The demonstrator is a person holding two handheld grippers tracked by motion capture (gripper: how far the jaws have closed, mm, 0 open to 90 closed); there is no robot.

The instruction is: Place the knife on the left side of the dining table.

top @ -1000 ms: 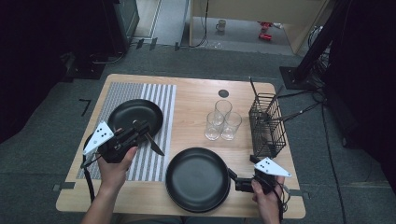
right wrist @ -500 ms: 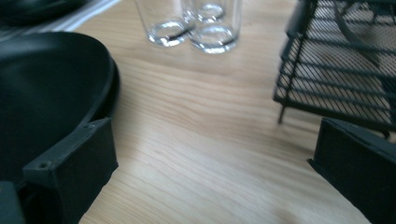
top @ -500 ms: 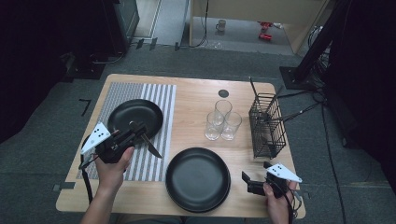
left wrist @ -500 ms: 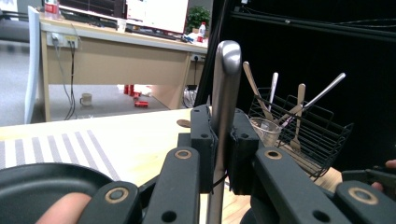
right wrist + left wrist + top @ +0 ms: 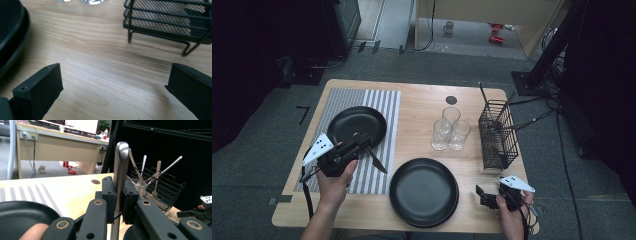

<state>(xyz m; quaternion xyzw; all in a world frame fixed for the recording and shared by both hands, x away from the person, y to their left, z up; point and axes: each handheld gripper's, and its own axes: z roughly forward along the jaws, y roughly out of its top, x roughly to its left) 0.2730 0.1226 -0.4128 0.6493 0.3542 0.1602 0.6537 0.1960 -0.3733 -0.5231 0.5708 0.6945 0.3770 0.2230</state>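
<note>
Over the striped mat (image 5: 382, 107), the left hand-held gripper (image 5: 357, 145) clamps a knife (image 5: 376, 160) by its metal handle (image 5: 120, 170), just beside the far black plate (image 5: 347, 122). At the worktop (image 5: 422, 100) front right corner, the right hand-held gripper (image 5: 482, 196) rests wide open near the wire basket (image 5: 497, 135).

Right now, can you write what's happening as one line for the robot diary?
left gripper: shut on knife, by plate on striped mat | right gripper: open, holding nothing, on bare table beside near plate
</note>
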